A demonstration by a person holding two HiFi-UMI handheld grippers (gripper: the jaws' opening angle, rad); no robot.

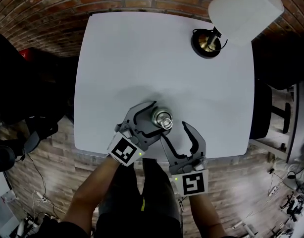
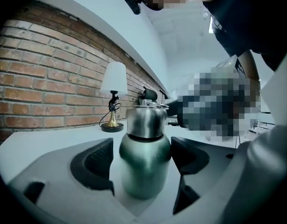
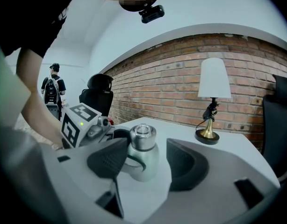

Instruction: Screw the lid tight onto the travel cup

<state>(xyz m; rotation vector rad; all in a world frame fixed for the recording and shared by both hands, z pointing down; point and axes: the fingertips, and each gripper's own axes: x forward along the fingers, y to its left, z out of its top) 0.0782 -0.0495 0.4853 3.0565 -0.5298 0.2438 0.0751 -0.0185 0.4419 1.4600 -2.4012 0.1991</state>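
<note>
1. Left forearm (image 1: 90, 192) comes up from below the desk's (image 1: 142, 53) near edge, carrying the left gripper (image 1: 154, 118). Its marker cube (image 1: 125, 150) hangs just over that edge.
2. Left gripper's jaws are closed round the body of the travel cup (image 2: 144, 169), one pad on each side below the shoulder.
3. Travel cup stands upright on the desk, close to the near edge and about midway along it. The steel lid (image 1: 163, 119) sits on the neck with a small metal loop on top. Whether it is screwed down tight cannot be told.
4. Right gripper (image 1: 175, 133) is just right of the cup, near the same edge. Its jaws are spread wide and empty, the cup just ahead of the tips and untouched.
5. Table lamp (image 1: 207, 42) with a white shade stands at the desk's far right corner, well apart from the cup.
</note>
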